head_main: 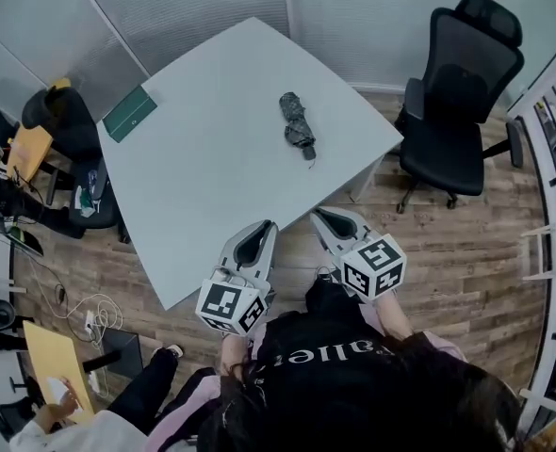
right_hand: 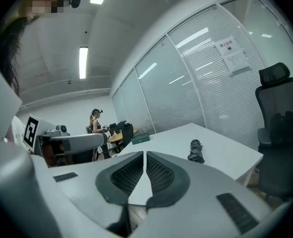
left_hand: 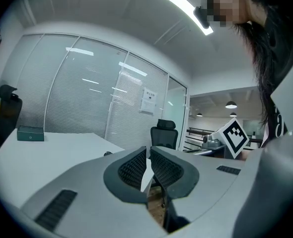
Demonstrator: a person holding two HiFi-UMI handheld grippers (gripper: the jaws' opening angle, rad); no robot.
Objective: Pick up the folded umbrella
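The folded umbrella (head_main: 297, 121), dark grey and rolled, lies on the pale table (head_main: 212, 177) toward its right corner. Both grippers hang at the table's near edge, well short of the umbrella. My left gripper (head_main: 268, 225) is shut with nothing between its jaws, and so is my right gripper (head_main: 318, 216). In the right gripper view the umbrella (right_hand: 196, 151) lies ahead and to the right of the shut jaws of the right gripper (right_hand: 144, 155). The left gripper view shows the left gripper (left_hand: 147, 151) shut, with a small dark tip of the umbrella (left_hand: 107, 153) far off on the tabletop.
A green box (head_main: 130, 113) lies at the table's far left edge. A black office chair (head_main: 462, 92) stands right of the table. Dark bags and a chair (head_main: 66, 125) crowd the left side. Another person (right_hand: 95, 121) sits at a desk in the background.
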